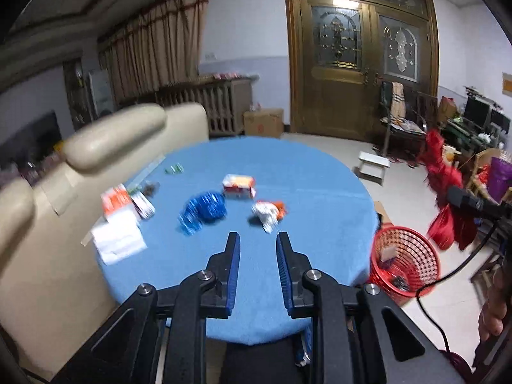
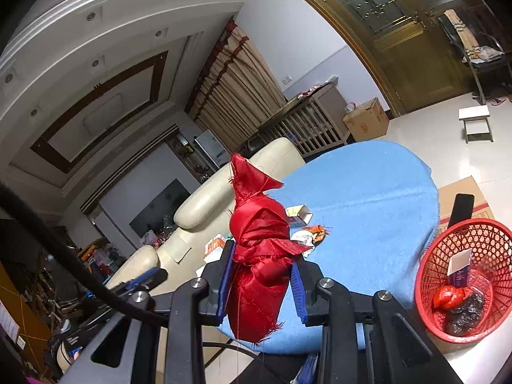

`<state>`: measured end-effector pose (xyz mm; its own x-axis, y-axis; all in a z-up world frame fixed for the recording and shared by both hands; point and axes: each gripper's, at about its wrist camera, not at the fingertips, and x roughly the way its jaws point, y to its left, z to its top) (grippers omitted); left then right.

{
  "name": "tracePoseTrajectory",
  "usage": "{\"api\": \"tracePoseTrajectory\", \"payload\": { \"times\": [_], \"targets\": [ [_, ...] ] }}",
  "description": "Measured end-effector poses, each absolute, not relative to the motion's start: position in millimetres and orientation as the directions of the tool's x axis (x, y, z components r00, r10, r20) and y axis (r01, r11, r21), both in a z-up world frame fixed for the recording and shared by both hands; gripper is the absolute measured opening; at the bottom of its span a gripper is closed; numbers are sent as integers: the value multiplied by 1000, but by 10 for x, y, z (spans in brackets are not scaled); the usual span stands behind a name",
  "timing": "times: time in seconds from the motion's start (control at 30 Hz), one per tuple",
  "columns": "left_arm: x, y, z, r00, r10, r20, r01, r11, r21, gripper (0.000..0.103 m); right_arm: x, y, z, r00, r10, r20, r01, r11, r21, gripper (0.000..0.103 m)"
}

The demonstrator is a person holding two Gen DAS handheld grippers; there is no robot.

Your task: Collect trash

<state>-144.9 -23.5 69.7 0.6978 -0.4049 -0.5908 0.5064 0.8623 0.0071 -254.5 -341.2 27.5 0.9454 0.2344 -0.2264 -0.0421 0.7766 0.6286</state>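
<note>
The right gripper (image 2: 260,275) is clamped on a bundle of red cloth (image 2: 257,256), its blue-padded fingers (image 2: 224,275) pressed to the bundle's sides. The cloth stands upright between them, a frayed peak rising above the fingertips and loose threads hanging off its lower end. In the left wrist view the same cloth (image 1: 443,188) shows at the right, held in the air beyond the table's edge and above the floor.

The left gripper (image 1: 258,240) is spread apart with nothing between its fingers (image 1: 235,256), and it hangs over the near part of the round blue table (image 1: 320,192).

Ahead of the left gripper on the table lie a crumpled white-and-orange wrapper (image 1: 268,213), a crumpled blue wrapper (image 1: 204,211) to its left, and a small box (image 1: 239,186) behind them. Further left, near the table's edge, are an orange-and-white carton (image 1: 116,203) and white paper (image 1: 117,240).

A red basket (image 2: 467,278) sits on the floor just beside the table on the right. Inside it are a small upright box (image 2: 460,268), a red crumpled piece and a dark crumpled piece. Flat cardboard (image 2: 460,192) lies under and behind the basket.

A cream sofa (image 1: 48,224) stands against the table's left side.
</note>
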Motion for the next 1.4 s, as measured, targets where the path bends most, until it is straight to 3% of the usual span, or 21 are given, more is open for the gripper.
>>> {"api": "tracePoseTrajectory", "payload": {
  "times": [0.17, 0.37, 0.43, 0.57, 0.9, 1.17, 1.3, 1.4],
  "targets": [
    [-1233, -197, 77, 496, -422, -759, 566, 820, -86, 25, -2562, -3495, 220, 947, 220, -233, -20, 767, 641, 34],
    [-1384, -495, -486, 281, -414, -866, 687, 717, -119, 27, -2571, -3531, 141, 941, 207, -267, 16, 763, 646, 34],
    [-1422, -668, -679, 212, -399, -892, 719, 682, -134, 45, -2584, -3570, 149, 943, 199, -267, 25, 757, 653, 34],
    [-1431, -941, -1033, 122, -344, -931, 740, 657, -146, 49, -2638, -3674, 122, 947, 182, -265, 44, 743, 667, 34],
    [-1445, -1404, -1488, 117, -253, -960, 784, 617, -67, 55, -2760, -3889, -38, 945, 170, -281, 80, 711, 699, 34],
    [-1307, -1420, -1706, 91, -251, -964, 746, 658, -101, 56, -2763, -3938, -65, 944, 176, -280, 79, 702, 708, 34],
    [-1261, -1294, -1707, 93, -274, -957, 726, 676, -123, 49, -2794, -3934, -46, 944, 175, -279, 81, 696, 713, 34],
    [-1282, -1243, -1663, 116, -298, -947, 728, 674, -123, 38, -2806, -3911, -8, 944, 173, -280, 83, 699, 710, 34]
  ]
}}
